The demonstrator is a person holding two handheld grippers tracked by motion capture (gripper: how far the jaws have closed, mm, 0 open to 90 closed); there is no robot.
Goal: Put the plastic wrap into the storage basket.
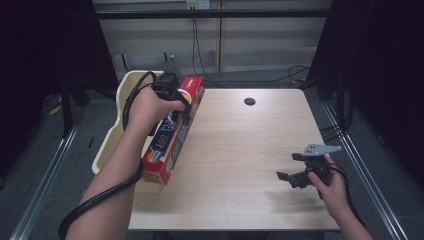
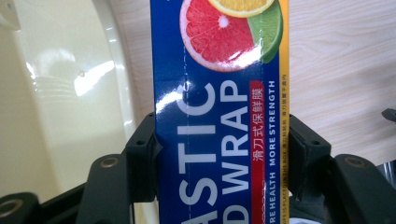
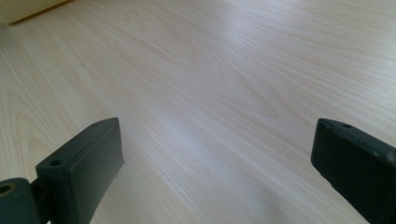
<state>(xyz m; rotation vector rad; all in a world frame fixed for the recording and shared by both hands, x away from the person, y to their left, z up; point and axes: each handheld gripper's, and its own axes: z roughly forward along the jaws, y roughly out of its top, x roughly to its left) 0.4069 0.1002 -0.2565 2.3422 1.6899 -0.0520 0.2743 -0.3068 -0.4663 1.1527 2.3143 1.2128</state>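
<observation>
A long blue and red box of plastic wrap with citrus pictures lies lengthwise along the table's left side. My left gripper is shut on it near its far end, its two black jaws pressed against the box's long sides. In the left gripper view the box runs straight up between the jaws. My right gripper hovers open near the table's front right, with nothing between its fingers. Beneath my right gripper, the right gripper view has bare wood.
A cream plastic tray sits against the table's left edge, right beside the box; its glossy rim shows next to the box. The wooden table has a dark cable hole at the back. Cables trail behind the table.
</observation>
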